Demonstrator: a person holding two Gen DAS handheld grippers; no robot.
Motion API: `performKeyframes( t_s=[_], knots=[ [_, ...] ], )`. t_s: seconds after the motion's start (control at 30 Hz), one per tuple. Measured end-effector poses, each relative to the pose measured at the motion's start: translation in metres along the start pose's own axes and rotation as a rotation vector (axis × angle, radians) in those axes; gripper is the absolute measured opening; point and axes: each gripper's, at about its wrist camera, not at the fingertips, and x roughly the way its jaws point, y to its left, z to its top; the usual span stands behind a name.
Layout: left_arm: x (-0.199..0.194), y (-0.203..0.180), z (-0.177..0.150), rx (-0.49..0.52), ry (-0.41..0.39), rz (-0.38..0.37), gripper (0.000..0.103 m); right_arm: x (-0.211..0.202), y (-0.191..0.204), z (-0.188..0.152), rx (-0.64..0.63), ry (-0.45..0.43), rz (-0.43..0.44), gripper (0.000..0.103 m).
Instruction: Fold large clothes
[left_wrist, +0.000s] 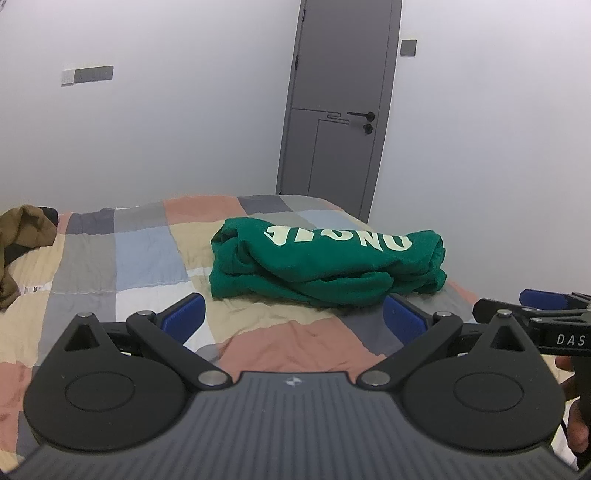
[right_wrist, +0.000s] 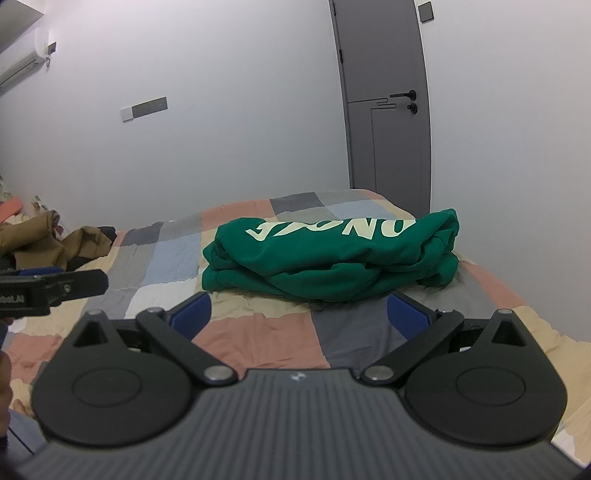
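Two grippers, left (left_wrist: 293, 314) and right (right_wrist: 299, 312), hung near the green top (left_wrist: 325, 262), fingers wide open, holding nothing. It sat folded on the bed (left_wrist: 147, 266), looking done.

The brown garment (left_wrist: 22, 236) runs off the left edge. White lettering on the green sweatshirt (left_wrist: 325, 266) reads upside down, partly lost in folds. The right tongs (left_wrist: 535, 314) are cut off at the frame's edge.

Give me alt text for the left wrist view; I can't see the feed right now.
A folded green sweatshirt with white lettering lies on a patchwork bedspread, just ahead of the open, empty left tongs. Brown clothing sits at far left, a grey door stands behind, and the right tongs show at the right edge.
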Motion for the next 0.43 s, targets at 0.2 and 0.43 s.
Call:
performKeyframes(
  t_s=[0.2,0.43],
  knots=[
    [-0.0029,-0.0028,0.0006,-0.001,-0.003,-0.011,0.103,-0.0022,-0.0004,-0.0002,-0.002,-0.003,-0.004,0.103],
    [-0.006,-0.0024,0.0013,-0.008,-0.006,-0.01,0.103,-0.0035,-0.0005,-0.0001,-0.005,-0.005,-0.004,0.103]
  ],
)
